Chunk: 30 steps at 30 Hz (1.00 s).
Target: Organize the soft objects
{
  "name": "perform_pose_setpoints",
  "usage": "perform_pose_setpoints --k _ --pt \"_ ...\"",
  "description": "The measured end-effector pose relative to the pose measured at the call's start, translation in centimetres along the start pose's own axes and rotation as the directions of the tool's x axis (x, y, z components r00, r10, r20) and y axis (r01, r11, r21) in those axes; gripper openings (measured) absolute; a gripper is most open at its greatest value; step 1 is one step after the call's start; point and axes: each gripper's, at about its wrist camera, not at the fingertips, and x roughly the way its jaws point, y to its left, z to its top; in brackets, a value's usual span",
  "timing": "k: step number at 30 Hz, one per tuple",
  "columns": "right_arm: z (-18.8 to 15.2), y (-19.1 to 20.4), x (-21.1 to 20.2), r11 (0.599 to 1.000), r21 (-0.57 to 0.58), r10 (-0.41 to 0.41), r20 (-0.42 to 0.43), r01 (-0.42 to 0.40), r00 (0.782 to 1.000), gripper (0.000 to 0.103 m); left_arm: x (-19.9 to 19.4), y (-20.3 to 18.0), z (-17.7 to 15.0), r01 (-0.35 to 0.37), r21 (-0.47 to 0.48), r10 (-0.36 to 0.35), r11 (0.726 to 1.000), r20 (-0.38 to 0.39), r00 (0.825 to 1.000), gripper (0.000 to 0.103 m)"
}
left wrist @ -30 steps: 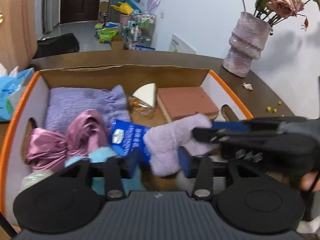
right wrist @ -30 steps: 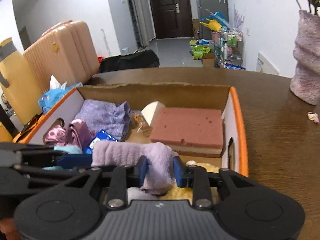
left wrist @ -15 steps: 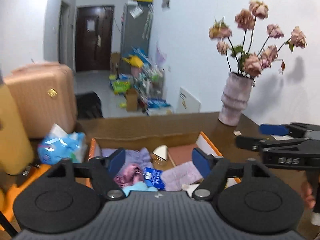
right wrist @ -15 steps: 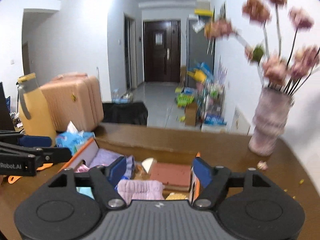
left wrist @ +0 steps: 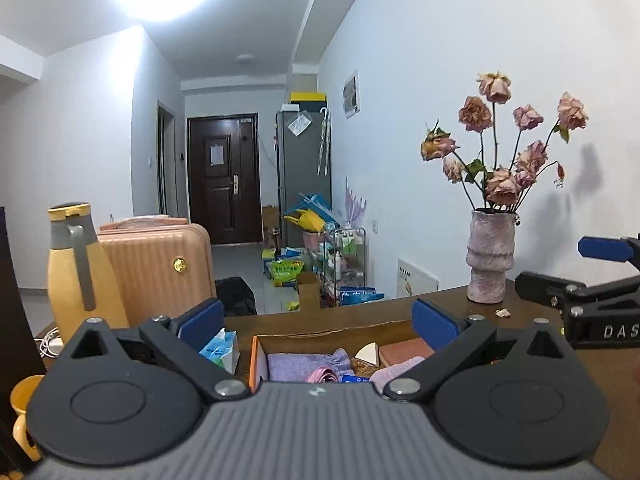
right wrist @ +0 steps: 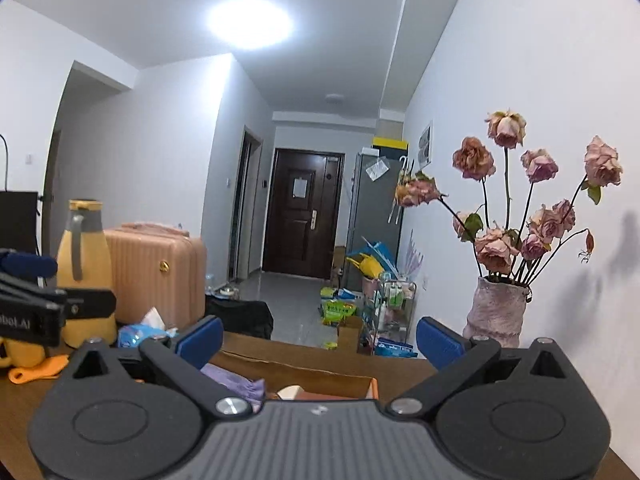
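Box of soft things sits low and centred under the left gripper, whose jaws have just been opening and now stand spread with nothing between them; the lilac towel lies in the box's near right part, its length running toward the right wall, with the purple cloth by the left wall. From the right wrist, the right gripper is likewise spread and empty after opening, and the box rim shows just below it, slightly left, so both hands seem about equally near.

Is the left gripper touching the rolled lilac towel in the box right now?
Apart. In the left wrist view the left gripper has just opened wide and hangs empty above the box; the lilac towel lies inside.
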Motion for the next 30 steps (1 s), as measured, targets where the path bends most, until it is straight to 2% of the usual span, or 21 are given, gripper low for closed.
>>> perform_pose_setpoints --k 7,11,14,17,21,24,26,28,30 --pt "-0.9 1.2 -3.8 0.999 0.028 0.014 0.015 -0.015 1.0 0.103 -3.9 0.3 -1.6 -0.002 0.007 0.001 1.0 0.041 0.999 0.103" --pt "-2.3 2.1 -7.9 1.0 0.03 -0.005 0.018 0.004 1.0 0.103 -7.6 0.7 -3.8 -0.03 0.01 0.029 0.999 0.075 0.997 0.103" --pt "-4.3 2.9 -11.3 0.999 0.035 0.017 0.004 -0.017 1.0 0.103 -11.0 1.2 -6.0 -0.035 0.013 0.034 0.999 0.092 0.995 0.103" --pt "-6.6 3.8 -14.8 0.999 0.046 0.016 -0.011 -0.016 1.0 0.103 -14.5 1.8 -8.3 -0.031 0.011 0.03 0.999 0.089 0.996 0.103" --pt "-9.8 5.2 -19.3 0.998 0.069 0.016 -0.021 -0.015 1.0 0.103 -18.7 2.5 -11.5 -0.079 0.011 0.078 0.997 0.076 0.994 0.103" --pt "-12.1 7.0 -22.2 0.999 0.032 -0.041 -0.042 0.042 0.998 0.103 -21.1 2.7 -13.7 -0.131 0.008 0.13 0.991 0.042 0.991 0.103" --pt "-13.3 8.0 -24.1 0.998 0.037 -0.05 -0.055 0.052 0.997 0.103 -22.8 2.6 -15.0 -0.14 0.024 0.139 0.99 0.027 0.99 0.103" --pt "-14.2 8.7 -25.9 0.997 0.072 -0.018 -0.082 0.024 0.996 0.103 -24.4 2.3 -16.1 -0.142 0.044 0.141 0.989 0.012 0.99 0.103" --pt "-14.5 9.3 -26.9 0.996 0.089 0.026 -0.092 -0.017 0.995 0.103 -25.5 2.2 -16.7 -0.134 0.026 0.134 0.991 -0.006 0.991 0.103"
